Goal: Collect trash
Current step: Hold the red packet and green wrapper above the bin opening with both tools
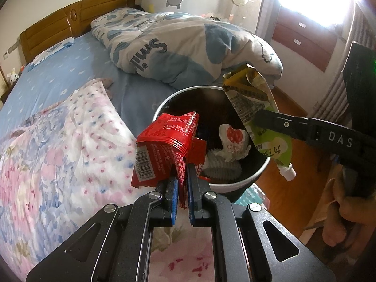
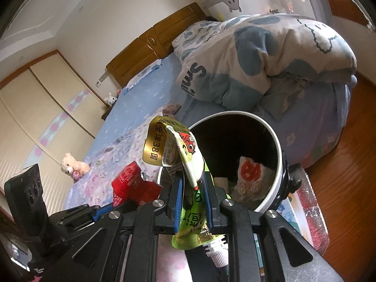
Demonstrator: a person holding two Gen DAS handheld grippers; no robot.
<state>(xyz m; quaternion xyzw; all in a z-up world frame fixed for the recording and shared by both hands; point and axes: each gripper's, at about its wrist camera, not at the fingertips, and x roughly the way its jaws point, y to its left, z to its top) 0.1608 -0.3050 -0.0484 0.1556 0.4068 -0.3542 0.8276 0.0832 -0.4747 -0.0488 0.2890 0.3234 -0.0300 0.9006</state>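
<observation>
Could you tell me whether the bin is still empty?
No, the bin already holds a crumpled white-and-red wrapper at its bottom.

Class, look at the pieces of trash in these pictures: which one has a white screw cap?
The green drink pouch in the right gripper; the red wrapper and crumpled white paper have none.

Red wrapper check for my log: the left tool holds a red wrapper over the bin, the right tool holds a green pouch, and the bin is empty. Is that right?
Not quite: the bin is not empty. The left wrist view shows crumpled white paper with a red print already inside. The rest stands: the left tool holds the red wrapper, and the right tool holds the green pouch.
</observation>
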